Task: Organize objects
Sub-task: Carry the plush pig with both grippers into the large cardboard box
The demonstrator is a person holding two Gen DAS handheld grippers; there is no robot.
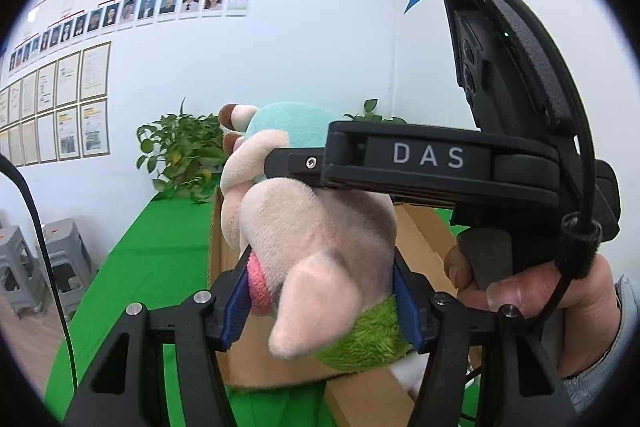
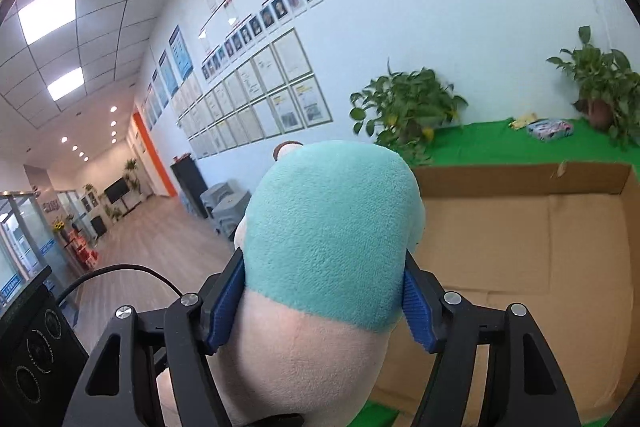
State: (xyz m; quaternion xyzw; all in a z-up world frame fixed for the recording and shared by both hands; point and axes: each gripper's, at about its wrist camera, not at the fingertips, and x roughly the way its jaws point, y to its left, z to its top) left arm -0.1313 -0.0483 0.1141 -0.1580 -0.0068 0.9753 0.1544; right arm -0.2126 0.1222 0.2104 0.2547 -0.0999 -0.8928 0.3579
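Two grippers have the same plush toy [image 1: 316, 227] between them, and I see it from both wrists; the left gripper [image 1: 320, 303] is clamped on its pink lower part, blue pads [image 1: 234, 311] pressed into the fabric just above a green furry patch, a pale ear or limb jutting toward my lens; the right gripper [image 2: 324, 303] is closed around the toy [image 2: 328, 239] where the teal cap meets the pink body, its pads [image 2: 226, 303] dented into the plush on either side. In the left view the right gripper [image 1: 296, 163] reaches in from the right, a hand [image 1: 532, 283] wrapped round its handle. The toy hangs in the air over an open cardboard box [image 2: 520, 239], which sits on a green cloth table [image 2: 492, 143]; I cannot tell whether any part of the toy touches the box. Two potted plants [image 2: 404, 107] stand at the far edge of the table against the wall; a small patterned packet [image 2: 550, 128] lies between them.
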